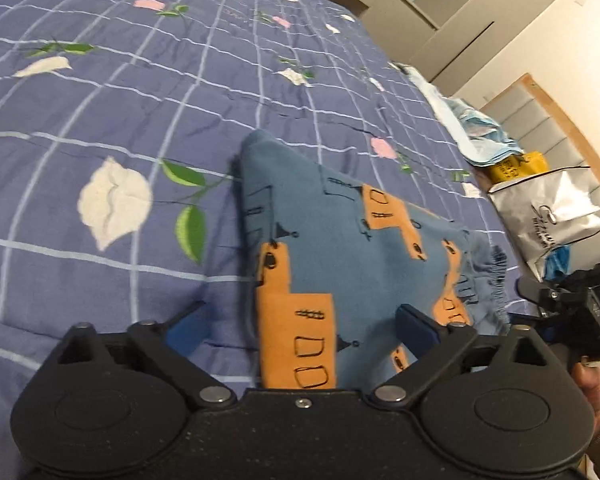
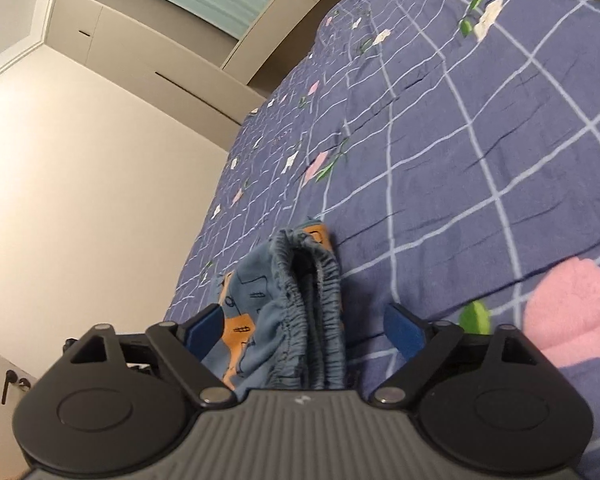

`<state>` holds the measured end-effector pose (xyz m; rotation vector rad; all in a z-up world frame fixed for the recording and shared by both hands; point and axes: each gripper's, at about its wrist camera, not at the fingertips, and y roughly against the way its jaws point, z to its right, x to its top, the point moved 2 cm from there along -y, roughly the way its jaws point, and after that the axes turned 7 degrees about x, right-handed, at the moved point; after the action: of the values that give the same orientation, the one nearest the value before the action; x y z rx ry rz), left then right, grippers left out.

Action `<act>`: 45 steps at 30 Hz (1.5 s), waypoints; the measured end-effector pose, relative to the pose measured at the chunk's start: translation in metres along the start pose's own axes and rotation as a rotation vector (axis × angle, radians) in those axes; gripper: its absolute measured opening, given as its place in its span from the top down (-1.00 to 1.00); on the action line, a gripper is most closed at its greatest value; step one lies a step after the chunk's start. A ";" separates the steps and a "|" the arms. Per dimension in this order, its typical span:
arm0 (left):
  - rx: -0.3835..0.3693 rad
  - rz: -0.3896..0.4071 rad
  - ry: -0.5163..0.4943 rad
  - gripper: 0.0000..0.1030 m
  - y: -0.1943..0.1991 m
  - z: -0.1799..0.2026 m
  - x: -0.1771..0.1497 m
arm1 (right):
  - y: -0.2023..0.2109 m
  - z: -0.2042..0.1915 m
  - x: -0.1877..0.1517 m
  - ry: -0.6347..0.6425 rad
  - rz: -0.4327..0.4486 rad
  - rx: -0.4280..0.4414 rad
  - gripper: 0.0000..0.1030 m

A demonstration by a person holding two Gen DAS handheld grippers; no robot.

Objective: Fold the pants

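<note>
Left wrist view: left gripper [image 1: 302,330] spread wide over folded blue-and-orange pants [image 1: 340,264] on a checked bedspread [image 1: 100,120]; right gripper [image 2: 304,328] likewise apart around the elastic waistband [image 2: 316,296].

Bed [image 1: 100,120] with blue checked floral cover, folded pants [image 1: 340,248] lying on it

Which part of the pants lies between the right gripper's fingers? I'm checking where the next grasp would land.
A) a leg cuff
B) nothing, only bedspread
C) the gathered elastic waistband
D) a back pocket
C: in the right wrist view the ruched elastic waistband of the pants sits between the open fingers of the right gripper.
</note>
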<state>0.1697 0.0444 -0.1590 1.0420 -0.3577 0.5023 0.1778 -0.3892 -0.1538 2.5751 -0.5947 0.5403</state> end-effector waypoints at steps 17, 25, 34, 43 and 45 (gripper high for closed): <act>-0.130 0.008 0.170 -0.04 -0.011 -0.020 -0.007 | -0.031 0.019 -0.001 -0.082 -0.053 0.064 0.37; -0.146 0.009 0.092 0.70 -0.010 -0.001 0.000 | -0.030 0.013 -0.007 -0.046 -0.025 0.099 0.56; -0.148 0.130 0.078 0.75 0.014 0.006 0.029 | -0.032 -0.027 0.017 0.049 0.001 0.162 0.57; -0.025 0.129 0.075 0.74 -0.015 -0.019 0.101 | -0.113 -0.033 0.102 0.083 -0.032 0.125 0.57; 0.052 0.075 0.040 0.68 -0.034 -0.024 0.098 | -0.133 -0.018 0.105 0.073 -0.074 0.077 0.56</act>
<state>0.2714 0.0736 -0.1448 1.0706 -0.3511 0.6017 0.3245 -0.3059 -0.1346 2.6252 -0.4604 0.6401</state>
